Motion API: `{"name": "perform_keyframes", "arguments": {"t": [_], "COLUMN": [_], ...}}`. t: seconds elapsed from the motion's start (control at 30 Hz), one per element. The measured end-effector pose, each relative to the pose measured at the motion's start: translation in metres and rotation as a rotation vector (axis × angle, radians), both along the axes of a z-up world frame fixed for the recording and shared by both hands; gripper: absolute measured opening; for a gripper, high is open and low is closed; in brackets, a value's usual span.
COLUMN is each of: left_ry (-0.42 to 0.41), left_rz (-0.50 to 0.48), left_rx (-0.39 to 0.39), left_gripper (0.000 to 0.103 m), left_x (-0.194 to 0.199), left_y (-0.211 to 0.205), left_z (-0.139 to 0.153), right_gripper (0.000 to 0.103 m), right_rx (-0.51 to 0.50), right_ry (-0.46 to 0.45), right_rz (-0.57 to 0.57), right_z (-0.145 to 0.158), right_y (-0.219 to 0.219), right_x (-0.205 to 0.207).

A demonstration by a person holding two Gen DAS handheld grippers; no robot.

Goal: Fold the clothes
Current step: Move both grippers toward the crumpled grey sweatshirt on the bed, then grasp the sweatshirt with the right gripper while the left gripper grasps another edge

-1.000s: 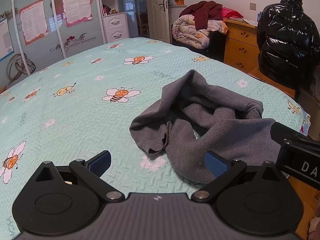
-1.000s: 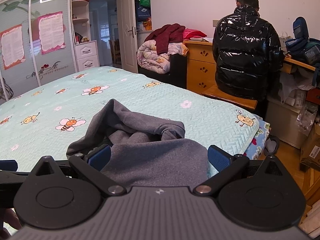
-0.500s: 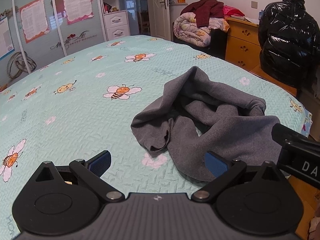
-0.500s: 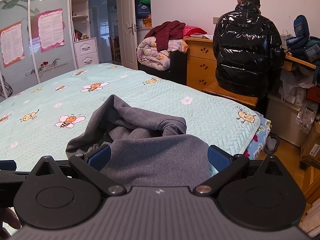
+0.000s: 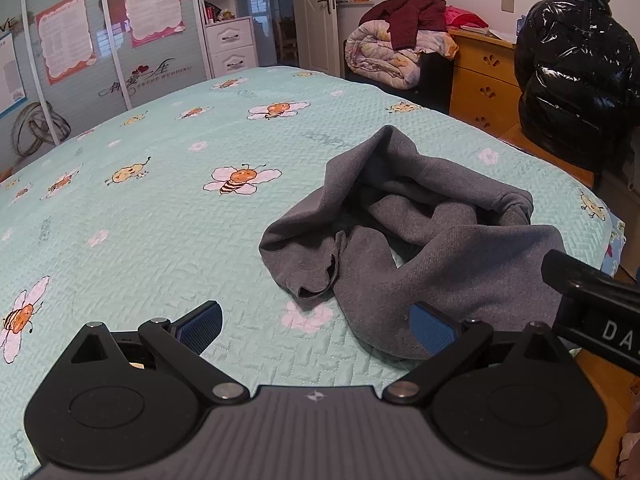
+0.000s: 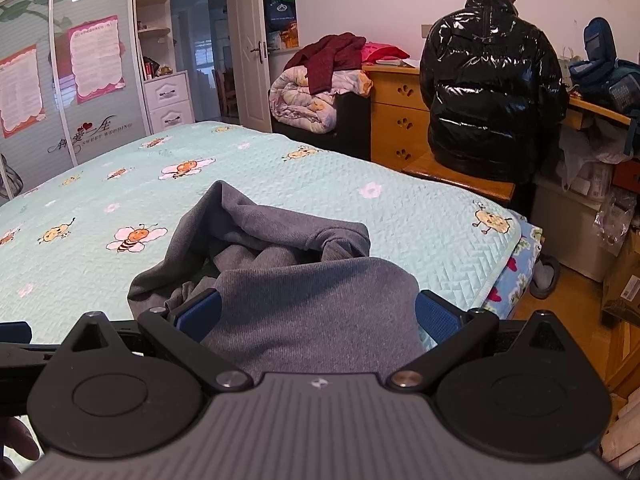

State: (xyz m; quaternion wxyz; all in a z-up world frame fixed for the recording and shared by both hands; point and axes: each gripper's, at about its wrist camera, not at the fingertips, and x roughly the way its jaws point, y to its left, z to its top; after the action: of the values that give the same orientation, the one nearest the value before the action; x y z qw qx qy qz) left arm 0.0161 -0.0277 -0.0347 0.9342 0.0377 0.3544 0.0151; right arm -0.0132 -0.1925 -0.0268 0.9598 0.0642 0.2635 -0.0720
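Observation:
A crumpled grey garment (image 5: 420, 236) lies near the right front corner of a mint bedspread with bees (image 5: 160, 200). My left gripper (image 5: 316, 326) stands open just short of it, its right pad (image 5: 430, 326) touching the cloth's near edge and its left pad over bare bedspread. In the right wrist view the same grey garment (image 6: 304, 288) fills the gap of my right gripper (image 6: 316, 314), which is open with both blue pads wide apart on either side of the cloth. Part of the right gripper's black body (image 5: 592, 308) shows at the left view's right edge.
A person in a shiny black jacket (image 6: 488, 92) sits with their back to me at a wooden desk (image 6: 400, 120) beyond the bed's right side. A pile of bedding (image 6: 316, 92) sits by the door. The bed edge (image 6: 508, 256) drops to a wooden floor.
Both grippers have risen and eased back a little, so the garment sits slightly lower and farther in view. The jaws have kept the same width and the cloth has not moved.

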Motion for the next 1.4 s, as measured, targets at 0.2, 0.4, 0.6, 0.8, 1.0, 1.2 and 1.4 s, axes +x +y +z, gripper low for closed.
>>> {"name": "perform_keyframes", "arguments": {"t": [0.2, 0.4, 0.6, 0.8, 1.0, 1.2, 1.4], "left_ry": [0.011, 0.025, 0.052, 0.083, 0.112, 0.128, 0.205], "left_rz": [0.002, 0.009, 0.018, 0.023, 0.009, -0.018, -0.019], "left_rx": [0.001, 0.002, 0.009, 0.023, 0.034, 0.064, 0.012], "left_gripper": [0.103, 0.103, 0.103, 0.103, 0.103, 0.103, 0.103], "left_x": [0.002, 0.007, 0.016, 0.035, 0.066, 0.103, 0.135], "left_y": [0.001, 0.004, 0.008, 0.010, 0.011, 0.010, 0.006], "left_z": [-0.004, -0.010, -0.021, -0.038, -0.059, -0.080, -0.119], "right_gripper": [0.102, 0.102, 0.102, 0.102, 0.102, 0.102, 0.102], "right_rx": [0.002, 0.006, 0.011, 0.012, -0.014, -0.001, 0.010], "right_ry": [0.008, 0.024, 0.049, 0.072, 0.099, 0.145, 0.191], "right_rz": [0.003, 0.005, 0.008, 0.008, 0.019, 0.045, 0.047], "right_z": [-0.005, -0.010, -0.019, -0.028, -0.041, -0.060, -0.083], "right_y": [0.000, 0.002, 0.003, 0.005, 0.003, -0.009, -0.029], "right_x": [0.003, 0.007, 0.014, 0.028, 0.061, 0.106, 0.151]}}
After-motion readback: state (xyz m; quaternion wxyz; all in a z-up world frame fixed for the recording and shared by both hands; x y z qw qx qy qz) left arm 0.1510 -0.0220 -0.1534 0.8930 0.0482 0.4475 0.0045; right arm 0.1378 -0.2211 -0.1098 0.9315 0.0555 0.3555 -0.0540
